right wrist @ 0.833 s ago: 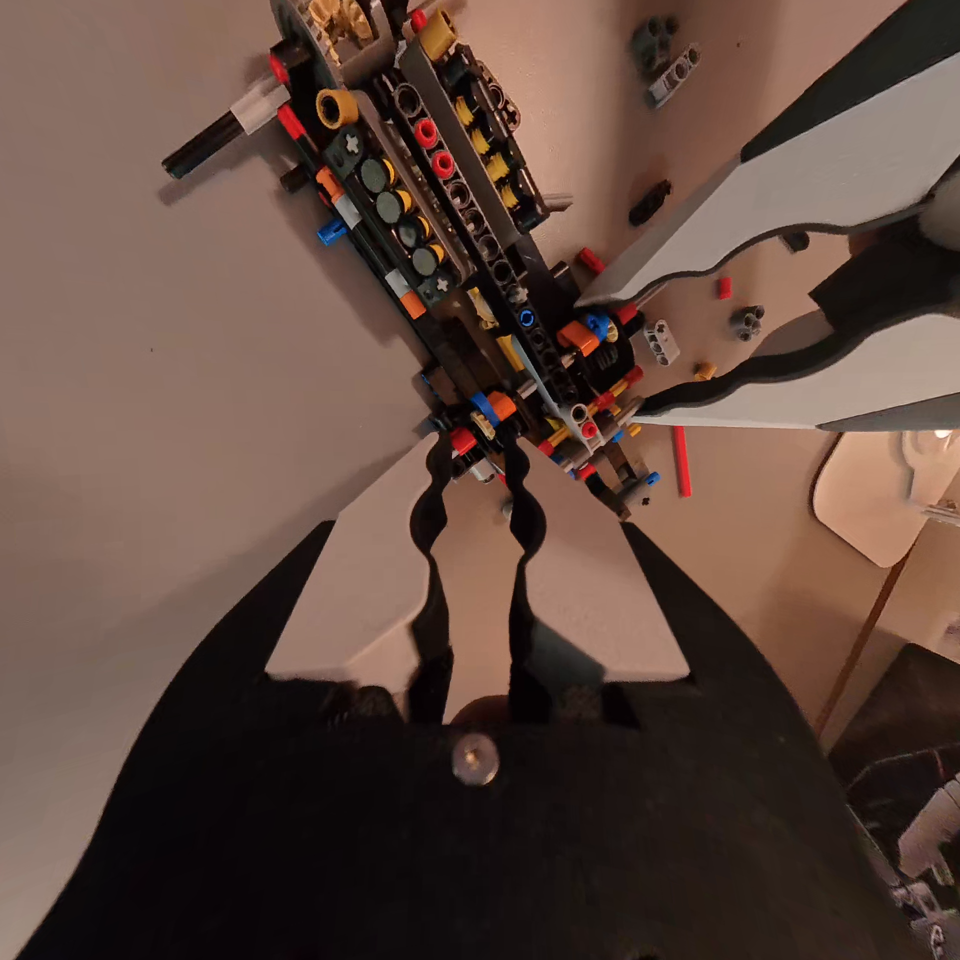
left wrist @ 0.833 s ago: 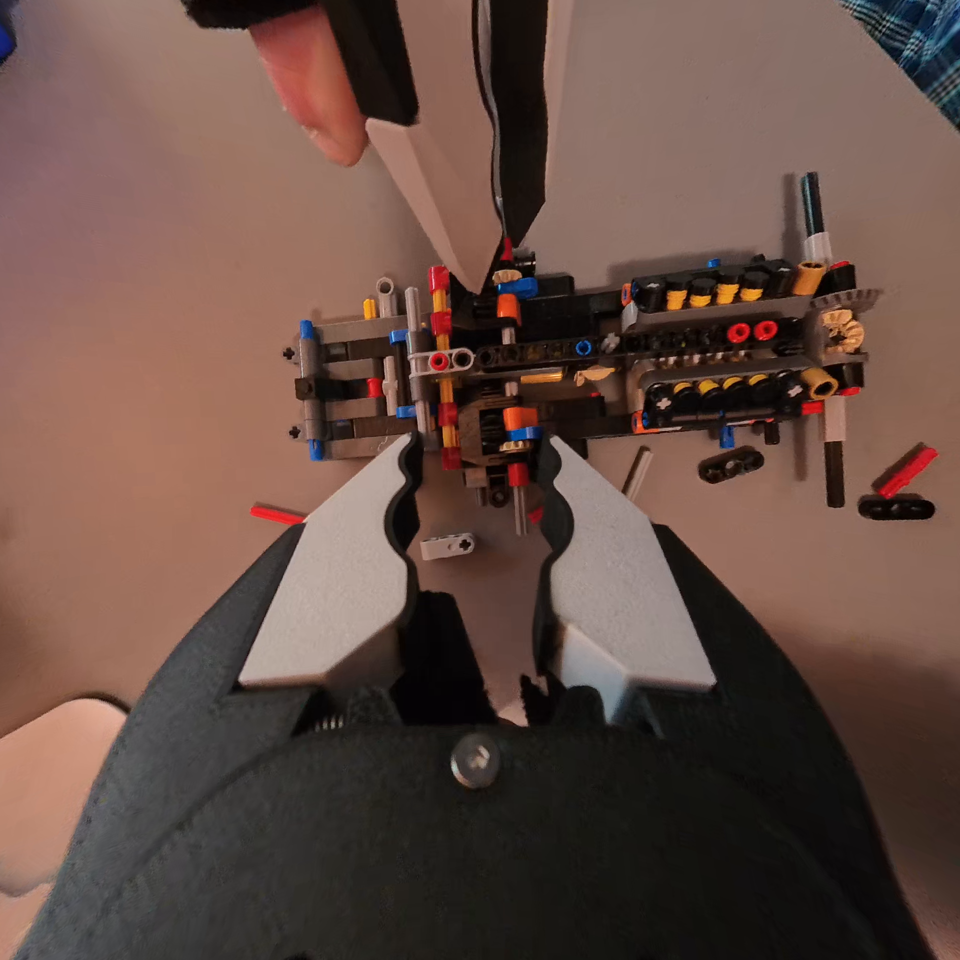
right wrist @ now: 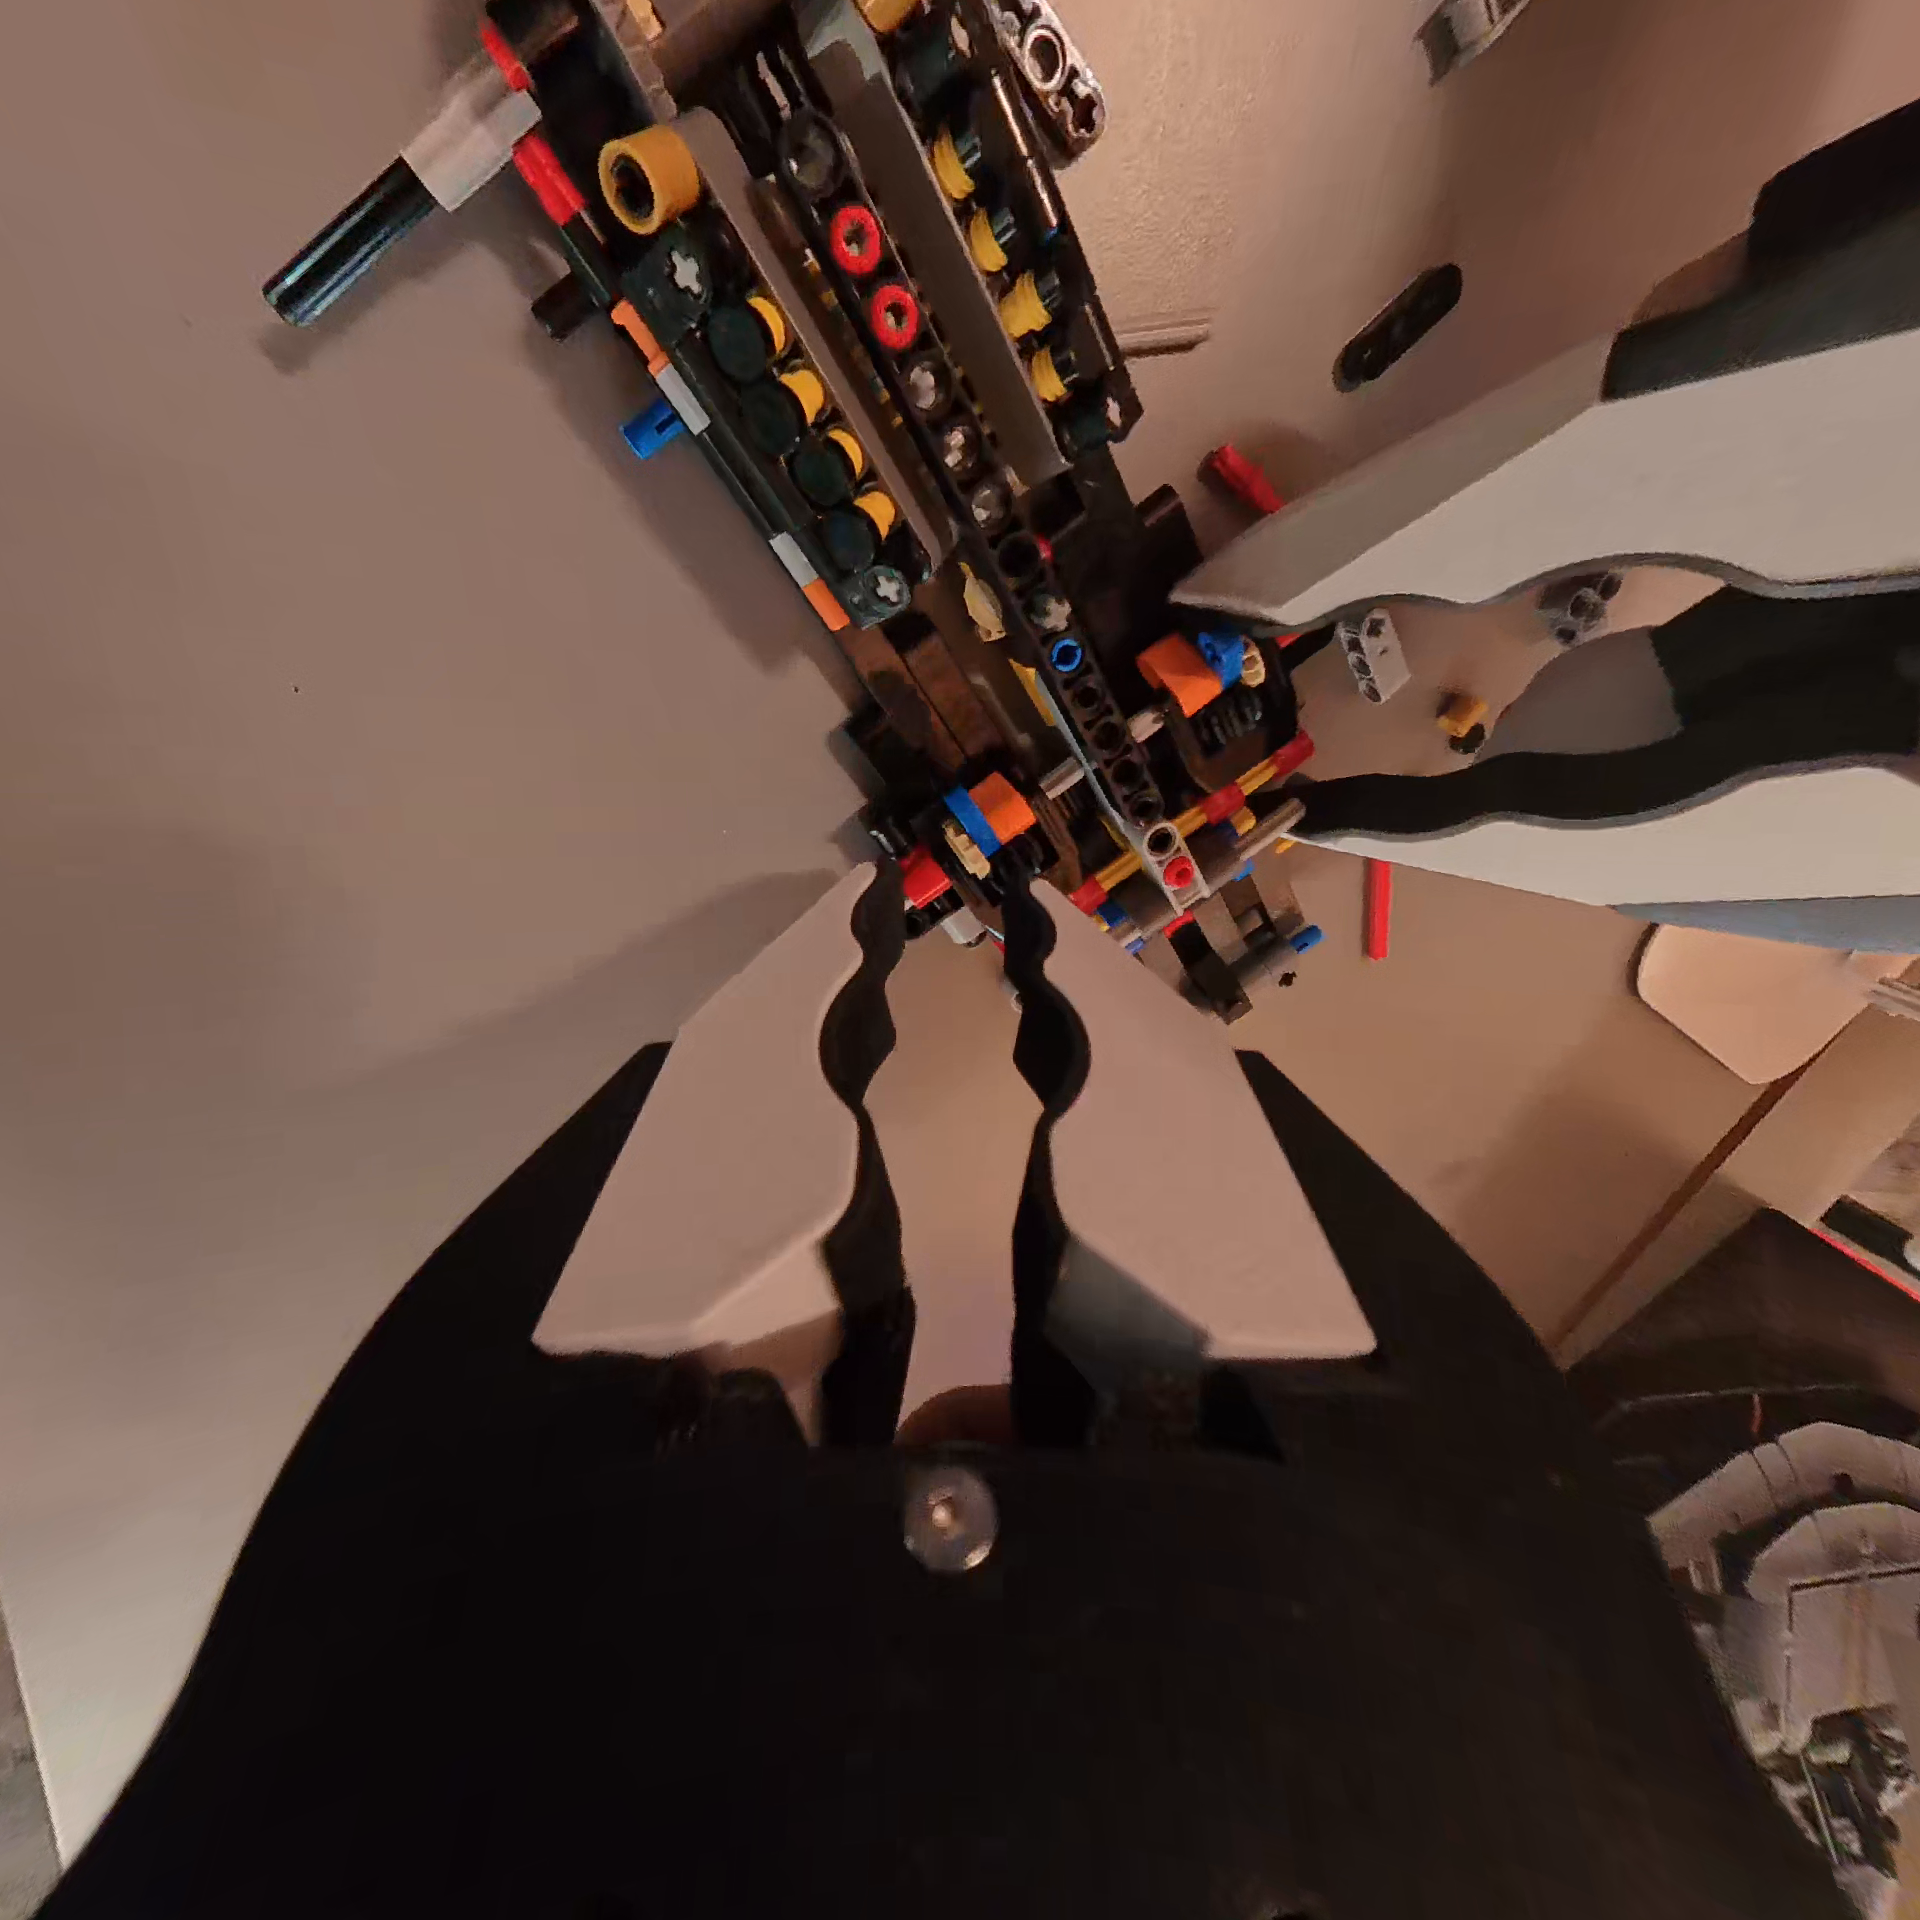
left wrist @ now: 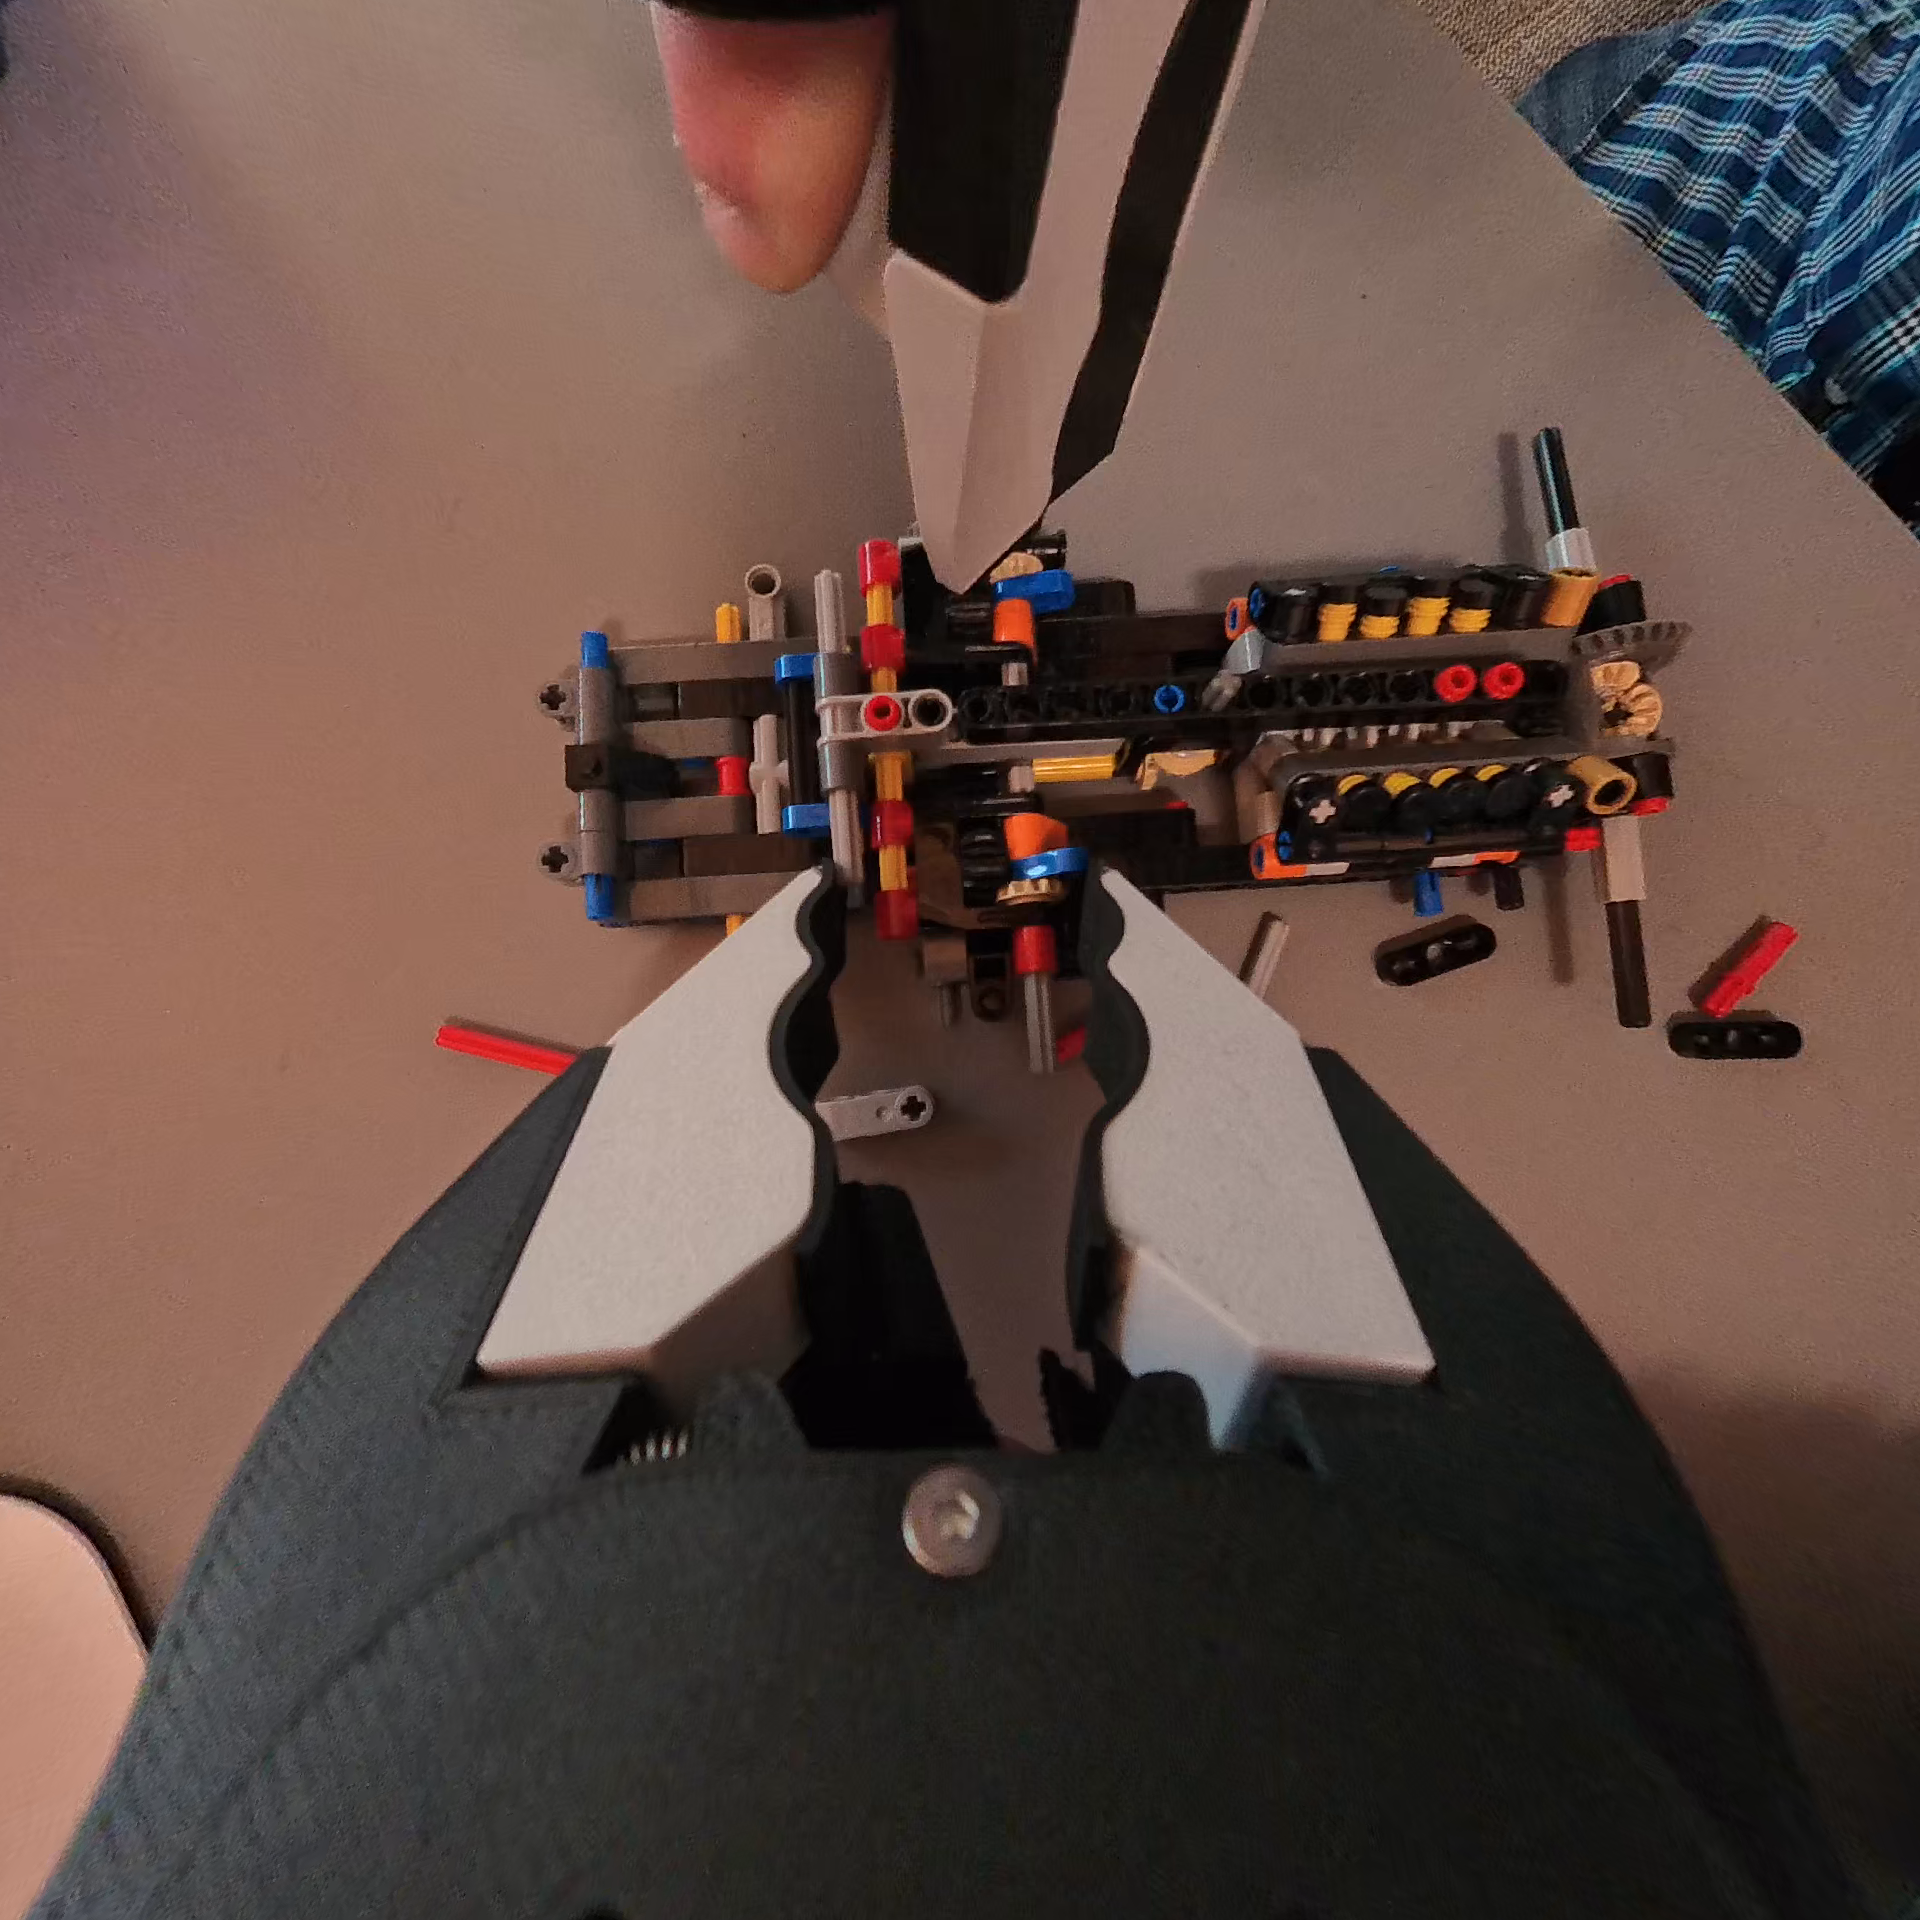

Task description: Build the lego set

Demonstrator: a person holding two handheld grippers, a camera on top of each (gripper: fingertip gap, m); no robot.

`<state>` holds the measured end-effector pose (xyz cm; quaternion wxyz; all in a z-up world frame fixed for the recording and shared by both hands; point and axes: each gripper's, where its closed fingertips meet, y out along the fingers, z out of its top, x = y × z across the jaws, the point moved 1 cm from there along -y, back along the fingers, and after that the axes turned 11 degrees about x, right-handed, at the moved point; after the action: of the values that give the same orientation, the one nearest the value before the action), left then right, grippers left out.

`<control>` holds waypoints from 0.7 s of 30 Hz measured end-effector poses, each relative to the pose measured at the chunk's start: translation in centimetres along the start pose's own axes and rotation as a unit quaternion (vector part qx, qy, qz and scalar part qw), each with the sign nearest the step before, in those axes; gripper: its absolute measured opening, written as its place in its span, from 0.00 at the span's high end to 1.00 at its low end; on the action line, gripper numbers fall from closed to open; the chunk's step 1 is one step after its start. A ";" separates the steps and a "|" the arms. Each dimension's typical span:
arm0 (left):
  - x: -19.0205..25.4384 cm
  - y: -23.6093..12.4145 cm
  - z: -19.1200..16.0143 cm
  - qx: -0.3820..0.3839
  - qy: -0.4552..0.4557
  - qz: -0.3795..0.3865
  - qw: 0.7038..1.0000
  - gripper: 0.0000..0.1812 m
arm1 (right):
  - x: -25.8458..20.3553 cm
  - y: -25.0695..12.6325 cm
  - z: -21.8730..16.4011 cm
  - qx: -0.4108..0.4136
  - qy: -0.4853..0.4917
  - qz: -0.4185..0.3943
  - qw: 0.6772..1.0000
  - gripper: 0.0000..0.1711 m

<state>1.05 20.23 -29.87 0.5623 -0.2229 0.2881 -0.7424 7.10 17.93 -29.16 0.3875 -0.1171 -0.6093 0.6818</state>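
Note:
A long Lego Technic chassis [left wrist: 1091,727] lies flat on the grey table; it also shows in the right wrist view [right wrist: 935,468]. My left gripper [left wrist: 961,899] brackets the chassis's near-side suspension part, with orange, blue and red pieces between its fingertips. It looks closed against that section, and it also shows in the right wrist view [right wrist: 1236,717]. My right gripper [right wrist: 948,883] is nearly closed on a red bush and grey axle end on the chassis's far side. In the left wrist view it comes down from the top [left wrist: 966,571], with a person's finger [left wrist: 769,156] beside it.
Loose parts lie near the chassis: a small grey connector [left wrist: 878,1112], a red axle [left wrist: 504,1044], two black liftarms [left wrist: 1434,951] [left wrist: 1733,1036], another red axle [left wrist: 1745,966]. The table edge and a plaid cloth [left wrist: 1766,208] are at the upper right. Across from one pair of fingers to the other is roughly 6 centimetres. The small grey connector [left wrist: 878,1112] is closer to my left gripper, around 5 centimetres from its tips; the right tips are 10 centimetres off. Look for it in the right wrist view [right wrist: 1387,645] too.
The right gripper has tilted and shifted slightly at the far side of the chassis. The left gripper and the chassis have stayed in place.

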 end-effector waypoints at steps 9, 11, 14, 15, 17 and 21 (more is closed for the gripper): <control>0.0 0.0 0.0 -0.005 0.000 -0.001 1.000 0.76 | -0.1 0.0 0.1 -0.047 -0.039 0.003 0.998 0.91; 0.1 0.0 0.0 -0.006 0.000 0.000 1.000 0.76 | -0.1 0.0 0.1 -0.060 -0.050 0.005 0.997 0.91; 0.1 0.0 0.0 -0.008 0.001 0.001 1.000 0.76 | -0.1 0.0 0.1 -0.074 -0.060 0.003 0.995 0.91; 0.1 0.0 0.0 -0.009 0.001 0.001 1.000 0.76 | -0.1 0.0 0.1 -0.078 -0.063 0.003 0.995 0.91; 0.1 0.0 0.0 -0.010 0.002 0.001 1.000 0.76 | -0.1 0.1 0.1 -0.085 -0.065 0.003 0.994 0.91; 0.1 0.0 0.0 -0.014 0.004 0.005 1.000 0.76 | -0.1 0.0 0.1 -0.072 -0.057 -0.008 0.996 0.90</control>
<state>1.04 20.15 -29.87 0.5612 -0.2266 0.3021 -0.7365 7.03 17.79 -29.19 0.3478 -0.1007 -0.6787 0.6389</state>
